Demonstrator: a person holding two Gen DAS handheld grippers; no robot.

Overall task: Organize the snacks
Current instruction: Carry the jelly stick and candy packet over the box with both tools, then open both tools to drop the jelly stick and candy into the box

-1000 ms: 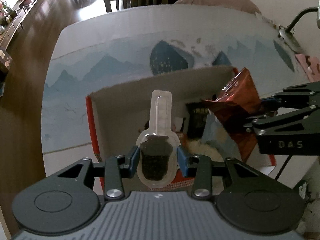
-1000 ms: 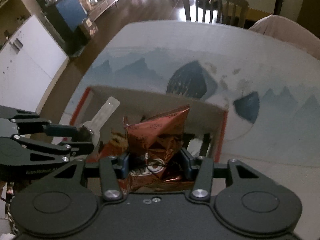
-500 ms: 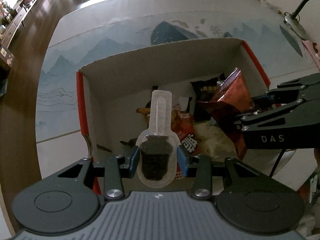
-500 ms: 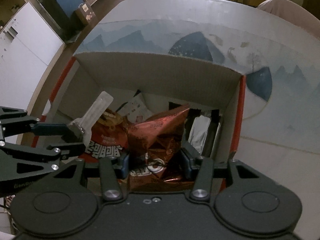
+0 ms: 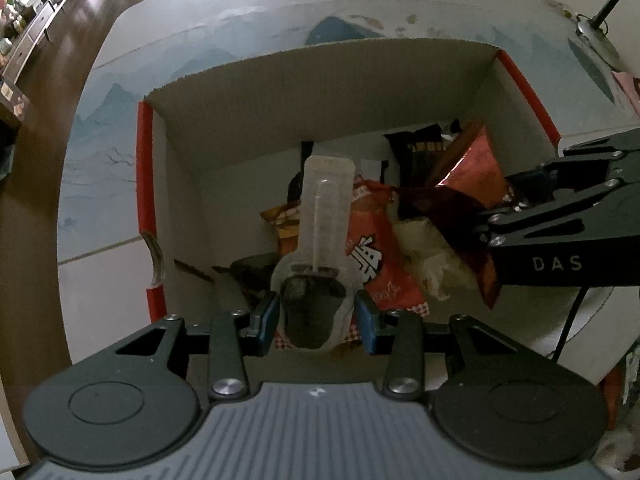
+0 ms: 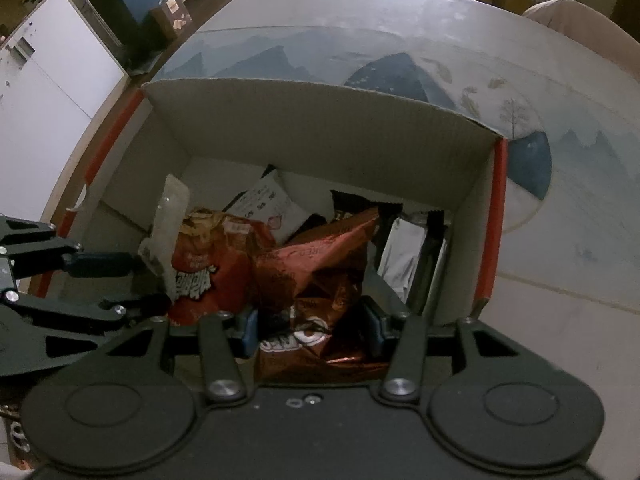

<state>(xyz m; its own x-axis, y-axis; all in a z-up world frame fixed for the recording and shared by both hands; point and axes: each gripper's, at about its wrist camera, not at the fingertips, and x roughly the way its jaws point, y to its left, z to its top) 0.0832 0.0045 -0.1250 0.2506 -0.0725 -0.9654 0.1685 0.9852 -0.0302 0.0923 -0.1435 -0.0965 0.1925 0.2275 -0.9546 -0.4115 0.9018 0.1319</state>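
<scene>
My left gripper (image 5: 316, 316) is shut on a clear spoon-shaped snack pack (image 5: 320, 248) with dark filling and holds it over the open cardboard box (image 5: 320, 92). My right gripper (image 6: 312, 328) is shut on a crinkled red-brown snack bag (image 6: 320, 272) and holds it inside the same box (image 6: 320, 128). That bag also shows in the left wrist view (image 5: 468, 184), and the clear pack in the right wrist view (image 6: 168, 232). The left gripper (image 6: 132, 284) sits at the box's left side, the right gripper (image 5: 516, 204) at its right side.
The box holds several snack packs: a red bag with white characters (image 5: 376, 256), a black pack (image 5: 420, 152), a white pack (image 6: 264, 204), a silver pack (image 6: 404, 256). The box stands on a table with a blue mountain-print cloth (image 6: 380, 52). A lamp base (image 5: 596, 36) is at far right.
Both grippers have moved forward and down, from in front of the box to over and into its opening, each still holding its snack. The box's contents have come into view.
</scene>
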